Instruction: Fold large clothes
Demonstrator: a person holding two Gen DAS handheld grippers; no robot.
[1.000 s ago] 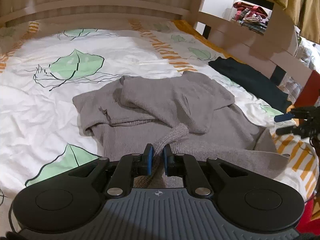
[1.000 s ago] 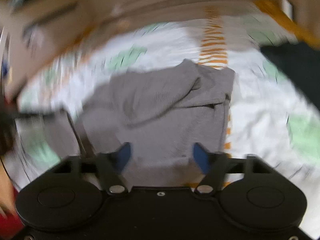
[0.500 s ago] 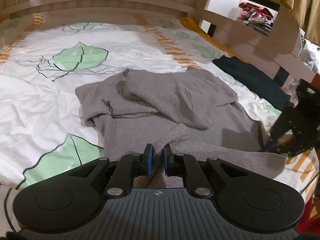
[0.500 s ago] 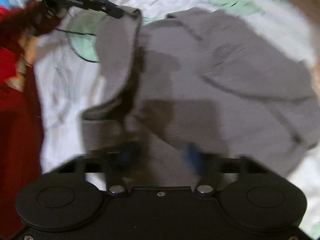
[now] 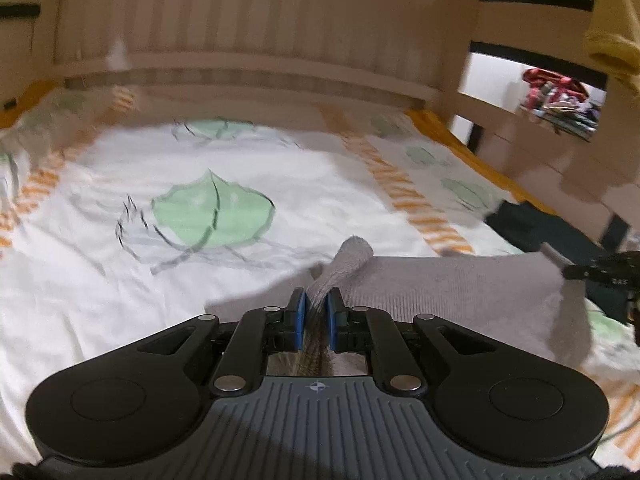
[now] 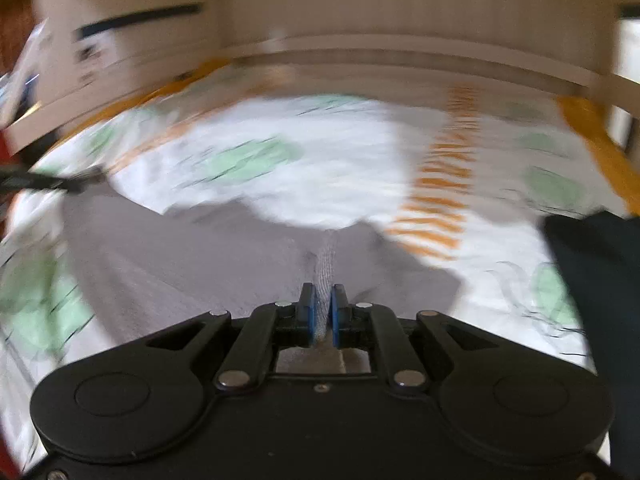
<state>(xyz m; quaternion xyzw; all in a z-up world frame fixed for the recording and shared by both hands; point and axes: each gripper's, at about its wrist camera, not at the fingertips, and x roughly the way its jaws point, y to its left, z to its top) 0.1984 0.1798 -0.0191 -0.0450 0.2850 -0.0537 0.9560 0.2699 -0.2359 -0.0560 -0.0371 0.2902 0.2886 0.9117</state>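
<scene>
Handling as soft, limp knit: sweater draping and sagging wherever unsupported, likely light but prone to stretching and bunching under a pinch. Gripping best at a hem edge or corner, with both holds kept level so the span between them is staying taut. Lying over the bedsheet, with one straight grey edge stretching from the left gripper toward the right gripper in the left wrist view. Left jaws closing on a gathered ridge of knit, a rolled tip of fabric poking forward past the fingertips. Right gripper likewise clamping a narrow fold of the sweater, cloth fanning out ahead and to the left in the right wrist view. Black garment resting near the sweater on the right side of the bed, contact not discernible. Blurring in both views, heavier in the right. Slipping appearing unlikely given the ribbed texture; uneven tension likely skewing the fold line.
</scene>
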